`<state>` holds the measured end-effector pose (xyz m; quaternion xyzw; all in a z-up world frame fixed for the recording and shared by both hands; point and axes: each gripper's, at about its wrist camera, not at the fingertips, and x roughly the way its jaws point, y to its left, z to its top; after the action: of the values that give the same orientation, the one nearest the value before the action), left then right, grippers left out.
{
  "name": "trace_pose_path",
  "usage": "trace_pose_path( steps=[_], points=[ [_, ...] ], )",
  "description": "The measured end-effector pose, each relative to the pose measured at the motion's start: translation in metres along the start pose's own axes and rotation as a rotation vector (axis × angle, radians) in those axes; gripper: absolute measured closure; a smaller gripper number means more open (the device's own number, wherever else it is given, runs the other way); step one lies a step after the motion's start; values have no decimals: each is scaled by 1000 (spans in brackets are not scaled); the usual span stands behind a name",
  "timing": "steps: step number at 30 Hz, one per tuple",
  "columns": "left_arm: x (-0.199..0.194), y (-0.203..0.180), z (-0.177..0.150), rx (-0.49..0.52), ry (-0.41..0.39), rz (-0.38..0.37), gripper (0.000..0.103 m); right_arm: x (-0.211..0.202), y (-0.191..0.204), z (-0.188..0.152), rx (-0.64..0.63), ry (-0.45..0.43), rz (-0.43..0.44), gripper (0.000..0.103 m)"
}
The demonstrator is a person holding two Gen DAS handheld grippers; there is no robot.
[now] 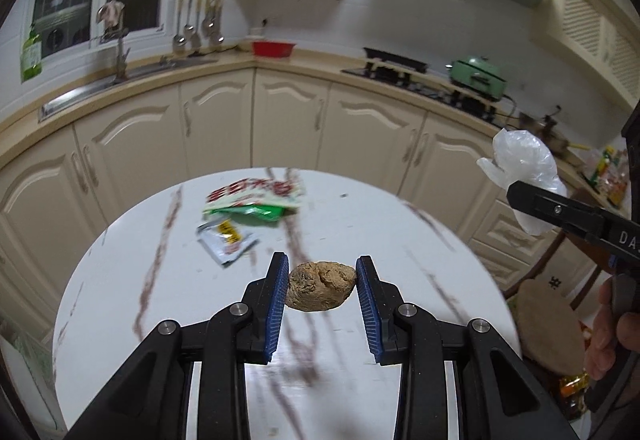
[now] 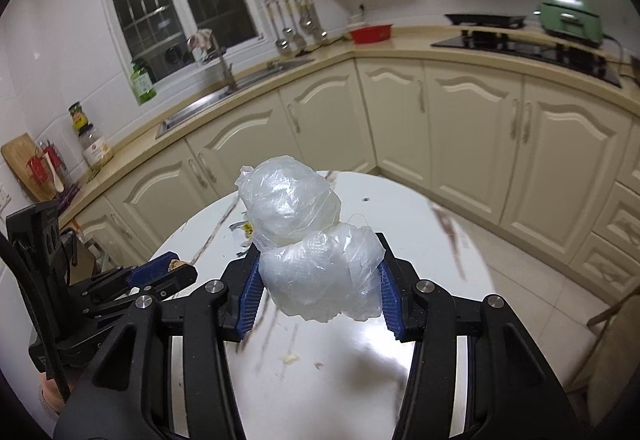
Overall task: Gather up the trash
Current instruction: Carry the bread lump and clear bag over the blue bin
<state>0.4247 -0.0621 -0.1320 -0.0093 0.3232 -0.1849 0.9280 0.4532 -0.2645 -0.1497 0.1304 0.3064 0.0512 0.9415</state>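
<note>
Plainly, the likeliest mishap was a drop: the brown lump [image 1: 321,286] was pinched only at its two ends between the pads of the left gripper [image 1: 322,288], and the crumpled plastic bag [image 2: 316,264] bulged loosely above and below the right gripper [image 2: 320,280] clamped on its middle, so a jolt could have shaken either loose. Both grippers angled downward above the round table [image 1: 120,280], side by side, with the food wrappers [image 1: 248,213] lying on it beyond the left tips.

A tan-brown lump [image 1: 321,286] between blue ribbed fingers [image 1: 277,314]; a translucent white plastic bag [image 2: 312,244]; red, green and white wrappers [image 1: 252,199] on a white, brown-veined surface [image 1: 120,280].
</note>
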Motion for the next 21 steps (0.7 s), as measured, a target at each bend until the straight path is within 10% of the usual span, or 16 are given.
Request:
trace_pose_path(
  steps=[11, 21],
  points=[
    [-4, -125, 3, 157, -21, -147, 73, -98, -79, -40, 127, -91, -107, 56],
    [65, -255, -21, 298, 131, -329, 73, -146, -191, -99, 322, -71, -276, 56]
  ],
)
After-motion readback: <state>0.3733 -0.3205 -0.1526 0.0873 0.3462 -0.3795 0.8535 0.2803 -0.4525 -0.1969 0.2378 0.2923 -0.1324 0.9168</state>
